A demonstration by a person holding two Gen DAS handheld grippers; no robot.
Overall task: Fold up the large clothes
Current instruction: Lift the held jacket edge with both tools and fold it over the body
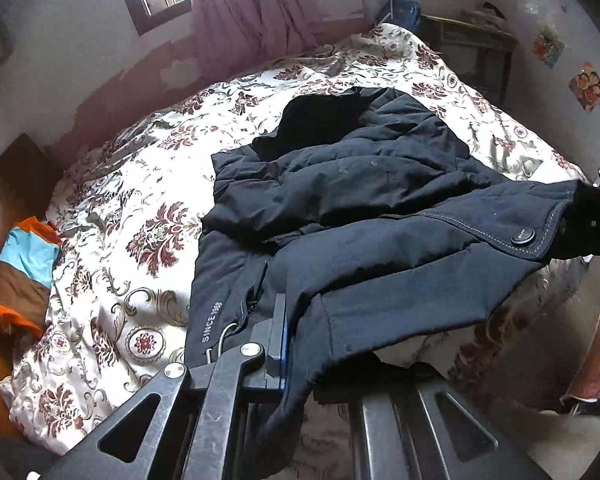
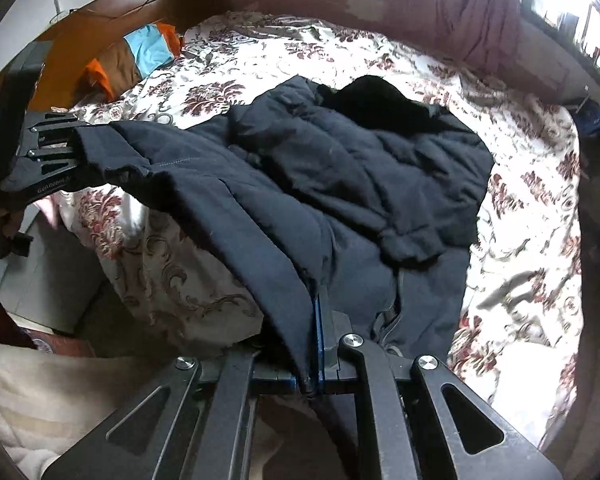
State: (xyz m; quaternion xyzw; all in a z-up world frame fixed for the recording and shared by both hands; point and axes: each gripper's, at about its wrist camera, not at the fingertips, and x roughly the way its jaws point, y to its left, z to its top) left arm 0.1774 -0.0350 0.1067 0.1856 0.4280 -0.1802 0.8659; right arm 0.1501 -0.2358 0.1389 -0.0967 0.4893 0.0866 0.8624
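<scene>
Navy jacket (image 2: 340, 184) hem between fingers (image 2: 327, 336)

A dark navy jacket (image 1: 364, 208) with pale contrast stitching lies on a cream bedspread (image 1: 148, 184) patterned with maroon flowers and grey scrolls. Mauve curtains (image 1: 248, 4) hang behind; an orange, turquoise and brown cloth (image 1: 24, 268) sits aside.

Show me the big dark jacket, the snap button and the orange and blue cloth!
Dark jacket (image 1: 360, 184): left wrist view, on its padded back.
Snap button (image 1: 523, 236): left wrist view, its middle.
Orange and blue cloth (image 2: 146, 50): right wrist view, its blue patch.
</scene>
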